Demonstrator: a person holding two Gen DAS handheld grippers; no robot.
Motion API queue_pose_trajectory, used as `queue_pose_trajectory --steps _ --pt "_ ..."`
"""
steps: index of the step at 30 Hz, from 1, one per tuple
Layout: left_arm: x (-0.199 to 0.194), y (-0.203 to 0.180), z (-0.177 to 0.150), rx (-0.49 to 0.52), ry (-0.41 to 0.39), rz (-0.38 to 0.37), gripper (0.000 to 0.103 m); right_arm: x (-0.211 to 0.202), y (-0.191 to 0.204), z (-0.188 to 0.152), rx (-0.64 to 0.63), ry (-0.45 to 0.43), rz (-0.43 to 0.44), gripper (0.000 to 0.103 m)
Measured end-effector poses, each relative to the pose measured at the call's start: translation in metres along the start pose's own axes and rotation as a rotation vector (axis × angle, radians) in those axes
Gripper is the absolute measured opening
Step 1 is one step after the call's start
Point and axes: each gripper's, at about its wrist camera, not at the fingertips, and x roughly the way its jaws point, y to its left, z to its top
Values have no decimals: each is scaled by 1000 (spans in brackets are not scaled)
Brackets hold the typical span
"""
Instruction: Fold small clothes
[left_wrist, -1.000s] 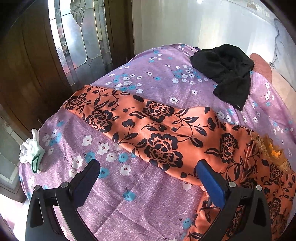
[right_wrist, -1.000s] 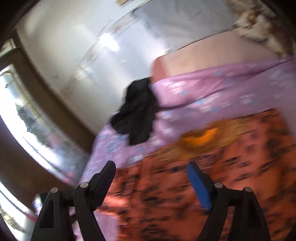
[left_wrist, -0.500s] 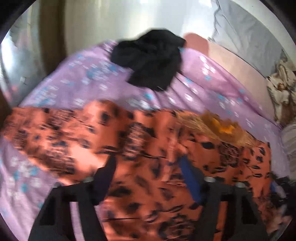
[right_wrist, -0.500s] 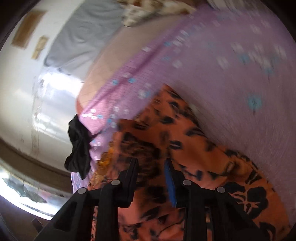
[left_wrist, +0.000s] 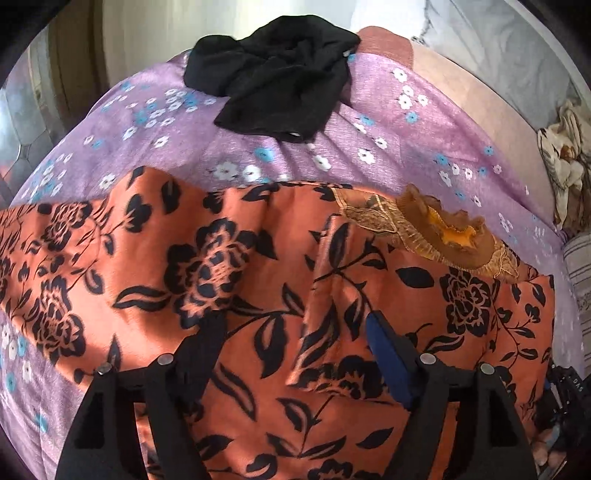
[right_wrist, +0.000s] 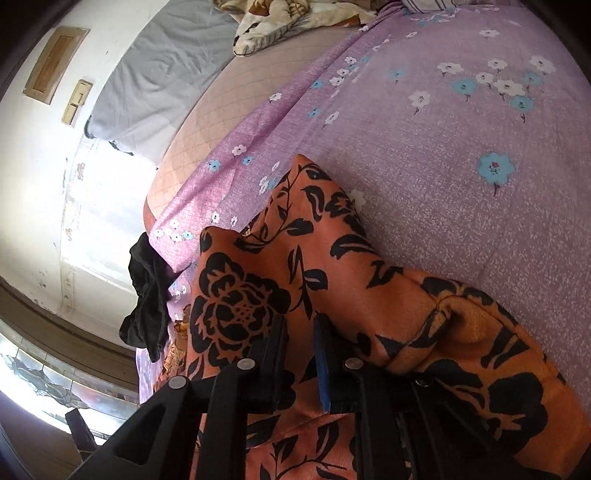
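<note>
Orange floral garment (left_wrist: 229, 266) spread across middle of bed (left_wrist: 373, 122), beyond it black cloth (left_wrist: 273, 92) at far edge. Right gripper (right_wrist: 300, 334) pinched on garment fold; left gripper (left_wrist: 295, 332) spread wide above fabric, holding nothing. Risk: thin pinch slipping, fold collapsing.

The right gripper (right_wrist: 300, 345) has been narrowed from wide open to nearly closed on a fold of the orange floral garment (right_wrist: 332, 280). The left gripper (left_wrist: 295, 343) has been swung from the bedspread (left_wrist: 229, 147) over the garment, jaws left wide.
</note>
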Motion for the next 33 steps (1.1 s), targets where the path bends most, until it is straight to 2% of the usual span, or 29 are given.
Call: queue_pose_trajectory --steps 2,3,4,7,9,11,13,17,21,23,24,25,27,30,33 --pt "7 -9 -1 9 22 -40 76 -5 -5 0 4 0 8 16" --pt "8 -14 -1 20 16 -38 71 -5 -5 0 3 -1 9 16" --pt "8 -20 -2 45 10 -14 59 -6 -5 -1 -1 -3 9 16" --pt "7 -25 -3 82 5 26 33 -7 -4 -2 -9 -8 7 16" --pt "5 -18 -2 59 8 30 17 -8 -5 -3 -10 -11 8 16" --pt "2 -5 -1 -2 13 -18 10 -9 -5 -4 -15 -16 6 16" --pt "0 1 0 -47 22 -64 7 -9 -3 -6 -28 -27 2 16" --pt "2 -1 -2 -48 36 -53 10 -9 -2 -9 -44 -46 2 16" --pt "2 -6 -6 -42 38 -125 50 -9 -2 -11 -50 -55 8 16" --pt "3 -14 -9 11 34 -96 50 -9 -2 -11 -51 -58 12 16" --pt "2 -19 -11 37 27 -59 42 -9 -3 -11 -51 -59 15 16" --pt "2 -20 -12 46 21 -31 23 -9 -3 -11 -49 -60 18 16" --pt "-1 -17 -11 32 10 -13 10 -9 -4 -11 -48 -61 22 16" --pt "-14 -5 -7 -33 -8 -81 6 -8 -5 -12 -48 -63 25 16" --pt "-34 -5 -4 -29 -64 -116 6 -8 -6 -11 -50 -64 25 16"
